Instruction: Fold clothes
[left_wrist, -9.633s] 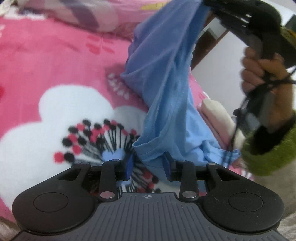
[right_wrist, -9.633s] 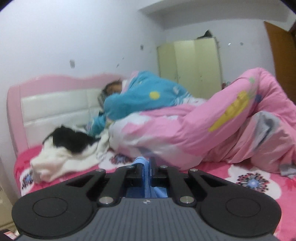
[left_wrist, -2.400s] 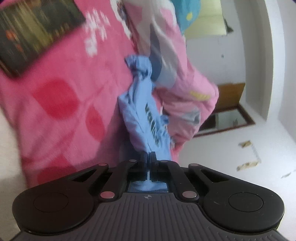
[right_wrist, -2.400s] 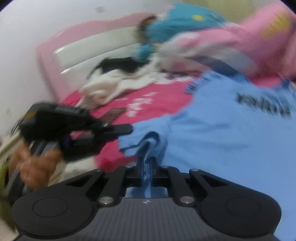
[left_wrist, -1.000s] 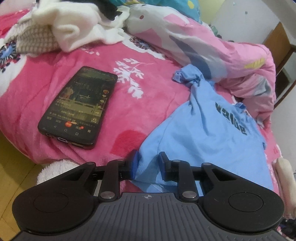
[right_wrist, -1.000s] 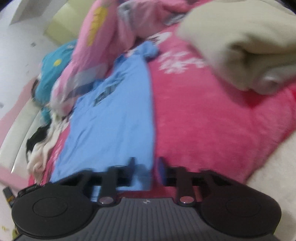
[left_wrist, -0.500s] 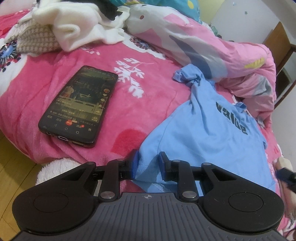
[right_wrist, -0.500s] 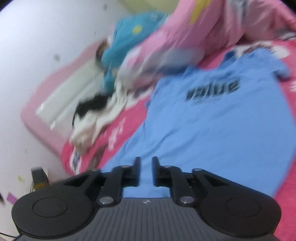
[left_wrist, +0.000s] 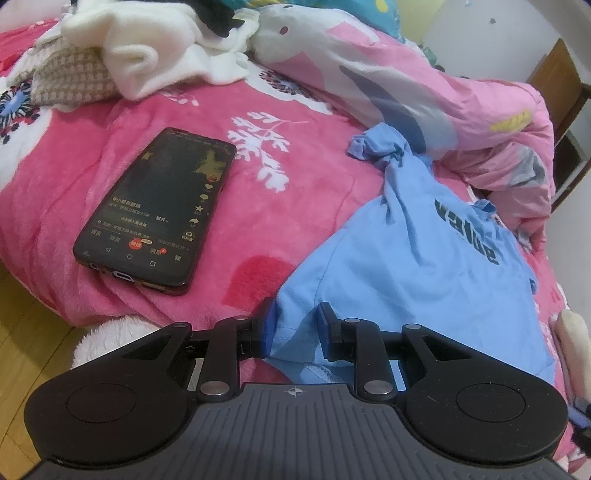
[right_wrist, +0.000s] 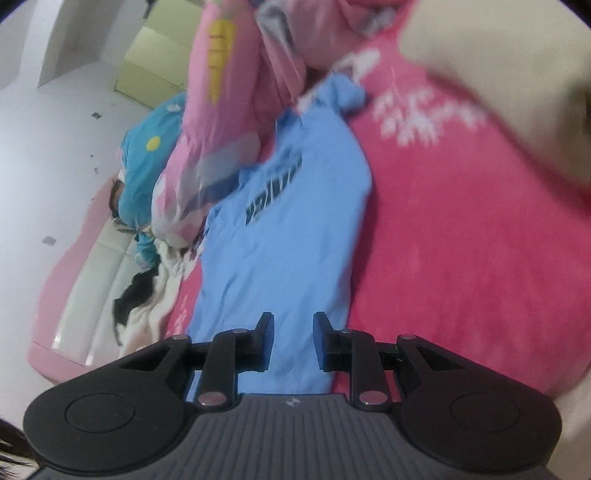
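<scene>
Between left gripper pads — blue T-shirt

A light blue T-shirt with dark lettering lies on a hot-pink blanket printed with white sprigs and flowers. A black phone shows a dark screen with an orange button, and the crumpled quilt is pale pink with grey, white and yellow patches.

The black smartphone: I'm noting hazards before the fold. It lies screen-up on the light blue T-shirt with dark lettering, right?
Not quite. In the left wrist view the black smartphone lies screen-up on the pink floral fleece blanket, not on the light blue T-shirt with dark lettering. The shirt is spread beside it, apart from the phone.
</scene>
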